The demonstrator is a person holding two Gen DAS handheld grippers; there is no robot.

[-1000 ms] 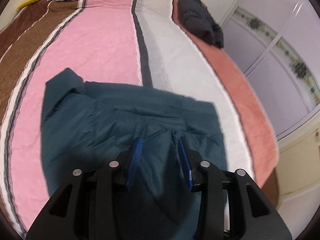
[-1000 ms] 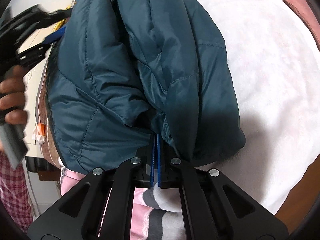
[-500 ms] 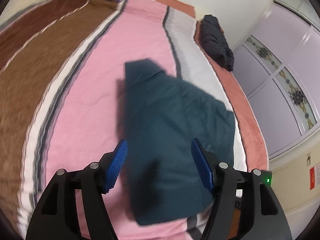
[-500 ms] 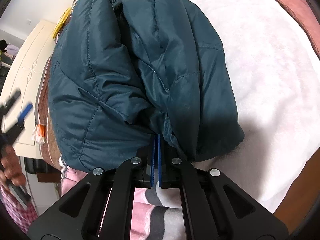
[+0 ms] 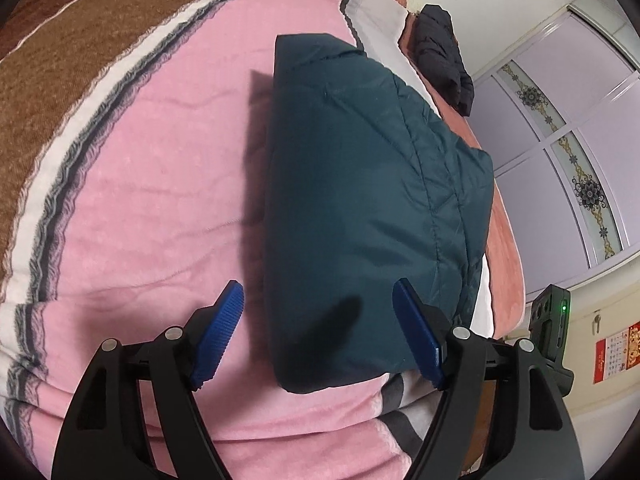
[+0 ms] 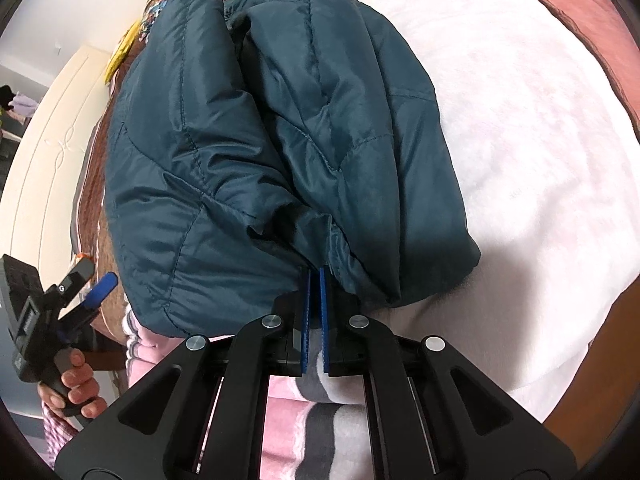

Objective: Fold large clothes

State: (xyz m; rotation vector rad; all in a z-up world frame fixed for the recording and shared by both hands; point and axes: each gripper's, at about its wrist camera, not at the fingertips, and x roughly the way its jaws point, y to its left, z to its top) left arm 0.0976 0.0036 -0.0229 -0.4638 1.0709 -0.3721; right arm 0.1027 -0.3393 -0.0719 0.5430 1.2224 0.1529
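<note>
A dark teal puffer jacket (image 5: 360, 184) lies folded into a thick bundle on the striped bed cover. My left gripper (image 5: 320, 316) is open and empty, held above the near end of the jacket, touching nothing. In the right wrist view the jacket (image 6: 248, 152) fills the middle. My right gripper (image 6: 315, 276) is shut at the jacket's near edge, its blue pads pressed together where the fabric hem meets them. The left gripper also shows in the right wrist view (image 6: 100, 288), held in a hand at the far left.
The bed cover (image 5: 140, 160) has pink, brown, grey and white stripes. A black garment (image 5: 440, 52) lies at the far right edge of the bed. Wardrobe doors (image 5: 580, 120) stand right of the bed. A cream cabinet (image 6: 44, 152) stands at the left.
My left gripper let go of the jacket, opened wide and pulled back and up from it. The right gripper stayed shut at the jacket's edge.
</note>
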